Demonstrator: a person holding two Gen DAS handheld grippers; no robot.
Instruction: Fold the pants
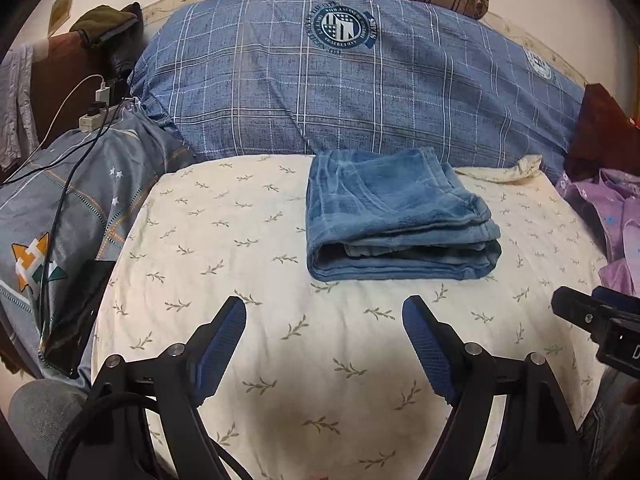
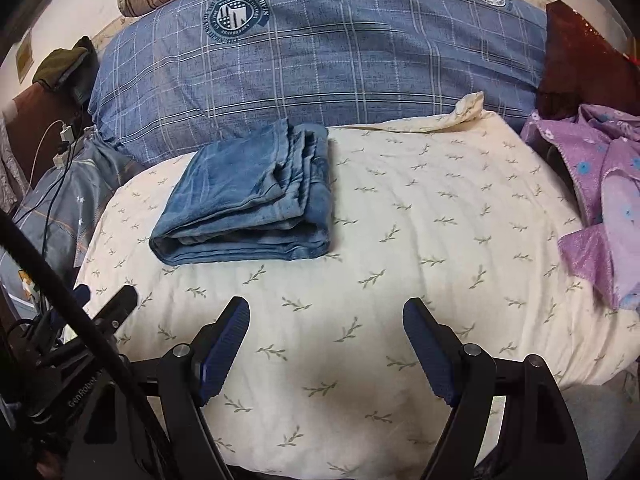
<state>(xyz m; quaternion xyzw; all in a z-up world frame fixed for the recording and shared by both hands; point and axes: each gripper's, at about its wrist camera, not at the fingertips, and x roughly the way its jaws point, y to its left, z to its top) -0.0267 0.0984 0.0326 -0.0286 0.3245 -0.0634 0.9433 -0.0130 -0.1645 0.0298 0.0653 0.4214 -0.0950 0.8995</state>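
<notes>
Cream leaf-print bed (image 1: 240,240) holds folded blue pants (image 1: 396,216) ahead of the left tongs (image 1: 324,308) and right tongs (image 2: 326,308), both spread apart and empty.

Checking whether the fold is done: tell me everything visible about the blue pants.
The pants are faded blue, soft-looking cloth, folded into a flat, roughly square stack of several layers, layered edges facing the cameras. They lie on the cream leaf-print cover, just before the blue plaid pillow. Neither gripper touches them.
</notes>
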